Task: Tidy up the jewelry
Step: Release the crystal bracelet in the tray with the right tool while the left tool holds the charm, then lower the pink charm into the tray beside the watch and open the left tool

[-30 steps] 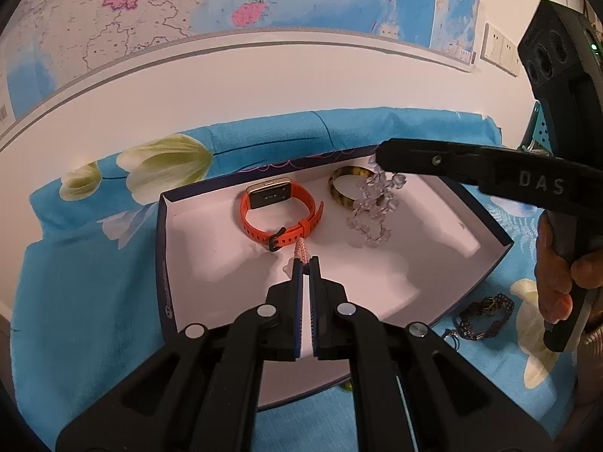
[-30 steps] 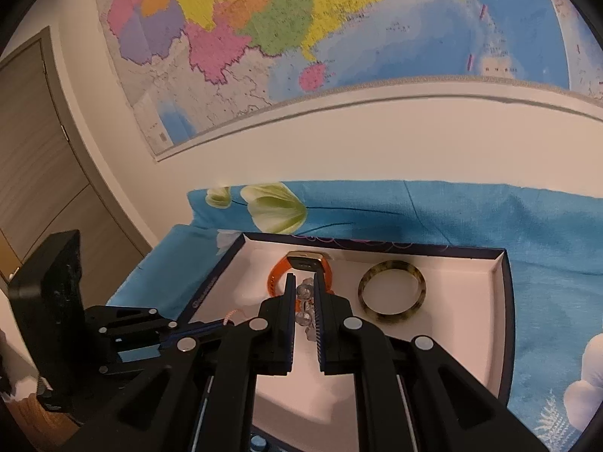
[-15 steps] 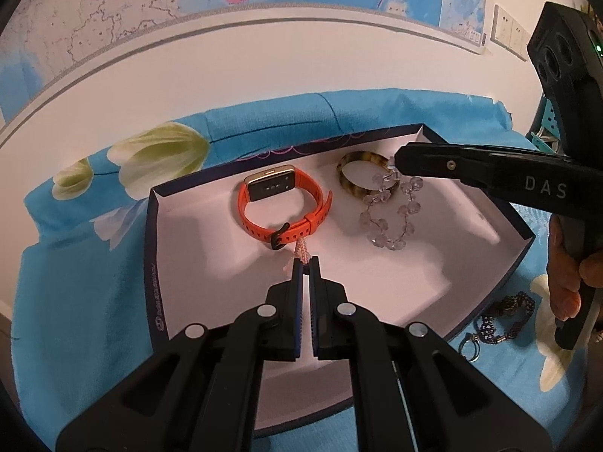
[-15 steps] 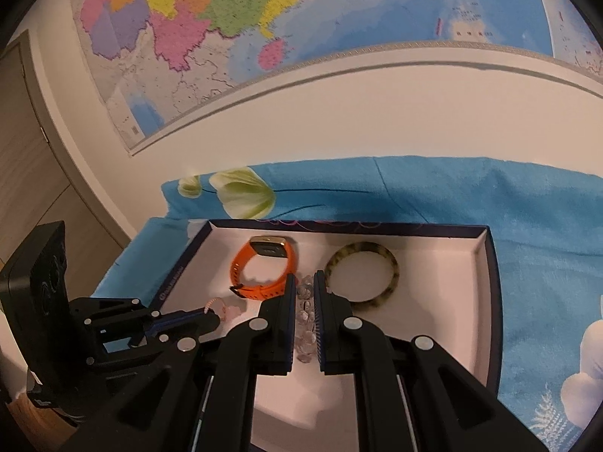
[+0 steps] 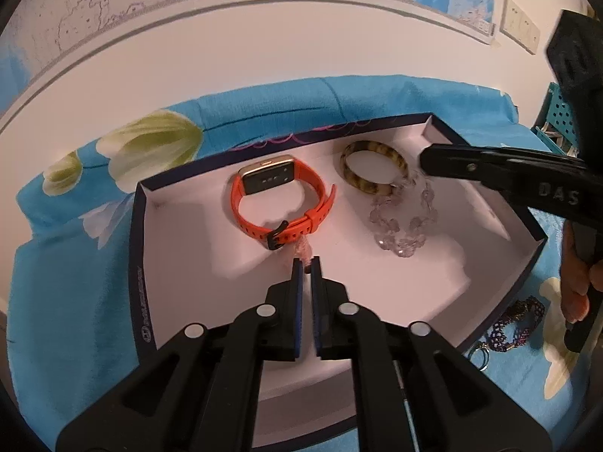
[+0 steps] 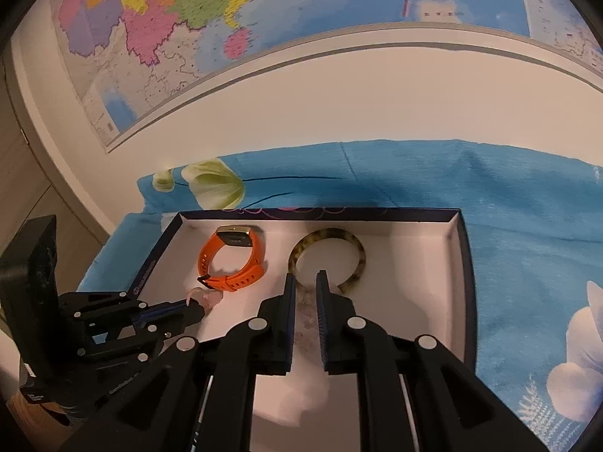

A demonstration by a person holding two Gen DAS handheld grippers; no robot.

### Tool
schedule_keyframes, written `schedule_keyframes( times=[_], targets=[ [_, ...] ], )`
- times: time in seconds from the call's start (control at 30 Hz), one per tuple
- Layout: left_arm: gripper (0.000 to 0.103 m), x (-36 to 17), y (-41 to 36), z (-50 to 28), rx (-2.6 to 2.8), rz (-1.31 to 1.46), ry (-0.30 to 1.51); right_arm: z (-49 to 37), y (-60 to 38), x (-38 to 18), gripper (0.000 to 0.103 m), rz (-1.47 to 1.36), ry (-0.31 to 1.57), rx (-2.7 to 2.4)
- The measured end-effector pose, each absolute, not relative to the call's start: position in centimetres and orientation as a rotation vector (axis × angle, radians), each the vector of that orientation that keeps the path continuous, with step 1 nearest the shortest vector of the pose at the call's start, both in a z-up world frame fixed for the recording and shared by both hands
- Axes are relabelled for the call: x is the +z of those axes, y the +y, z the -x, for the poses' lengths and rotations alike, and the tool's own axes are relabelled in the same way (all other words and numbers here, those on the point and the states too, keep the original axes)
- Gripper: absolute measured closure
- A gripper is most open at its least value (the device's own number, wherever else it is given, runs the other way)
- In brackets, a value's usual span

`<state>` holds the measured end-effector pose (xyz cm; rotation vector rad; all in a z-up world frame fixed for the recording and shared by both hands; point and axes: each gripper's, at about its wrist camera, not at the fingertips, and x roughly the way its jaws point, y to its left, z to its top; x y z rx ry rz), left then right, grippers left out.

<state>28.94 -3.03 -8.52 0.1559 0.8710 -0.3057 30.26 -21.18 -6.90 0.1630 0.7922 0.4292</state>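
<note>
Over the shallow white-lined box with dark rim point(image 5: 135, 248), the left gripper point(image 5: 306, 261) pinches a small pink beaded piece point(image 5: 303, 249) just beside the orange strap watch point(image 5: 280, 203), its jaws opening slightly. At the right side, the right gripper point(image 6: 303, 282) holds a clear crystal bead bracelet point(image 5: 405, 218) touching the mottled yellow-brown bangle point(image 5: 373, 167), its jaws also opening. Outside on the blue floral cloth point(image 5: 68, 282) lies a dark beaded bracelet point(image 5: 512, 324).

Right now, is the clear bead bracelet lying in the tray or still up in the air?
Mostly down: the clear bead bracelet loops on the tray floor beside the tortoiseshell bangle, one end still at the right hand-held gripper tips.
</note>
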Motion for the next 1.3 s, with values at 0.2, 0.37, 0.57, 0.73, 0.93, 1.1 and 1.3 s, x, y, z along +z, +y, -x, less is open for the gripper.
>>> schedule_keyframes(
  times=[0.2,0.37,0.57,0.73,0.93,1.1,1.3],
  targets=[
    [0.090,-8.2,-2.2,-28.8,-0.287,-0.125,0.860,-29.7,-21.6,-6.4,0.087,-0.159,0.782,0.417],
    [0.074,-6.9,-1.5,-27.9,-0.273,-0.109,0.818,-28.7,-22.0,-5.7,0.084,-0.156,0.766,0.426],
    [0.072,-5.3,-0.6,-25.8,-0.273,-0.090,0.766,-26.1,-22.5,-4.4,0.076,-0.128,0.733,0.460],
    [0.067,-3.9,0.4,-22.9,-0.296,-0.076,0.712,-23.0,-22.7,-3.7,0.072,-0.084,0.710,0.500],
    [0.065,-3.9,0.6,-19.7,-0.347,-0.073,0.694,-19.7,-22.8,-4.2,0.072,-0.032,0.709,0.537],
    [0.065,-5.0,0.3,-18.1,-0.375,-0.068,0.716,-18.2,-23.9,-5.7,0.071,-0.040,0.745,0.516],
    [0.062,-6.3,-0.3,-17.0,-0.397,-0.063,0.740,-17.0,-25.7,-8.1,0.067,-0.044,0.815,0.458]
  ],
)
